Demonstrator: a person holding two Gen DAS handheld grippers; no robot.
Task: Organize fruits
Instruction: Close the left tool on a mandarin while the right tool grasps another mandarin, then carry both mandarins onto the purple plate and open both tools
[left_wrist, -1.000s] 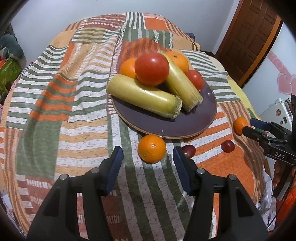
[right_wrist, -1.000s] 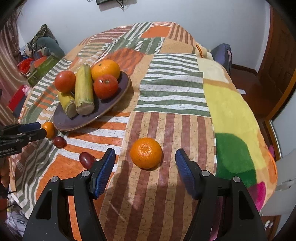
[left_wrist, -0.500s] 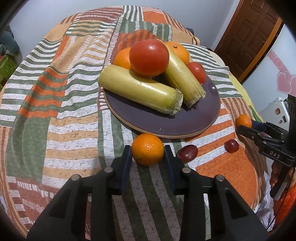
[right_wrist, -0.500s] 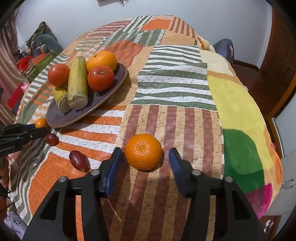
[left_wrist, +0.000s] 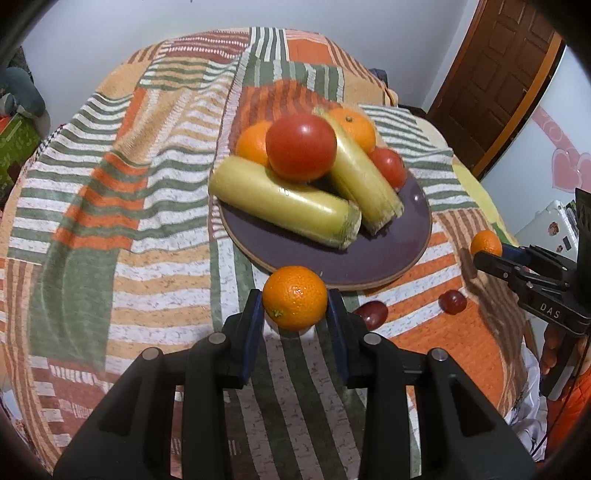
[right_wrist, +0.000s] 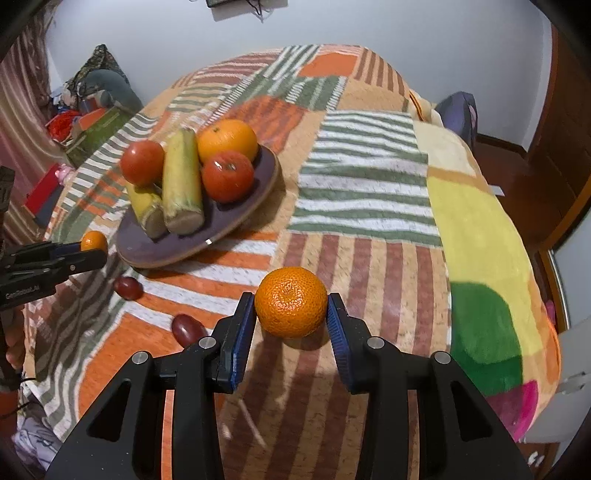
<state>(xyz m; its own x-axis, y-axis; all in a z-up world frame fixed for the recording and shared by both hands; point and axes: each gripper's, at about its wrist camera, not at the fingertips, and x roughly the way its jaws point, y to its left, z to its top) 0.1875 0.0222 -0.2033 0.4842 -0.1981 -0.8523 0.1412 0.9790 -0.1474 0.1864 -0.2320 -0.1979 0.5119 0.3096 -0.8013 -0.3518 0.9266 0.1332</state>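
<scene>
My left gripper (left_wrist: 295, 314) is shut on a mandarin (left_wrist: 294, 297) and holds it just in front of the dark purple plate (left_wrist: 369, 266). The plate carries two yellow-green cane pieces (left_wrist: 280, 203), two tomatoes (left_wrist: 301, 147) and two oranges (left_wrist: 354, 123). My right gripper (right_wrist: 291, 317) is shut on another mandarin (right_wrist: 291, 302) close above the striped blanket. Two dark red grapes (right_wrist: 127, 288) (right_wrist: 188, 329) lie on the blanket between the plate and the grippers. The left gripper also shows in the right wrist view (right_wrist: 88, 249).
The striped blanket (right_wrist: 369, 184) covers a bed. A brown door (left_wrist: 509, 74) stands at the far right. Clutter and boxes (right_wrist: 85, 110) sit beside the bed on the far left. The right gripper shows in the left wrist view (left_wrist: 491, 254).
Both grippers closed from wide open onto their mandarins. The left mandarin has lifted off the blanket toward the plate edge.
</scene>
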